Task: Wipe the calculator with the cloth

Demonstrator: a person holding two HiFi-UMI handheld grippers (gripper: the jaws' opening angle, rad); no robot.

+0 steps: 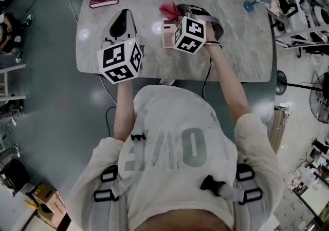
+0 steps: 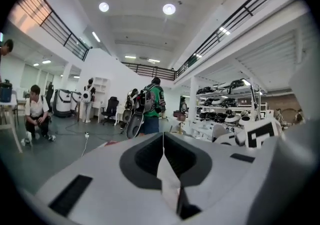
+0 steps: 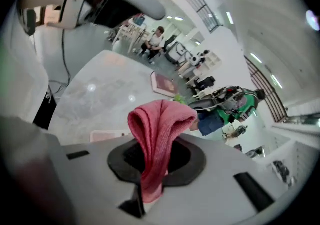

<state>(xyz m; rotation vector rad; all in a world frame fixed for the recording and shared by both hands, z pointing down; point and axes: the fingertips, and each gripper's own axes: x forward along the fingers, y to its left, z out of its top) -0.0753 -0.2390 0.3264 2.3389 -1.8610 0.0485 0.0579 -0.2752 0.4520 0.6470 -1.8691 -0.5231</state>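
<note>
Head view: a flat pale-pink rectangular calculator (image 1: 167,34) lies on the grey marbled table (image 1: 241,50), its right edge hidden under the right gripper (image 1: 181,15). That gripper carries a crumpled red-pink cloth (image 1: 171,9) at its tip, by the calculator's far end, and the left gripper (image 1: 125,15) is just to the left over the table, apart from both. Left gripper view: jaws pressed together with nothing between them, pointing out across the room. Right gripper view: jaws clamped on the cloth (image 3: 159,119), which stands up in a folded loop; the calculator (image 3: 106,135) shows on the table beyond the gripper body, left of the cloth.
</note>
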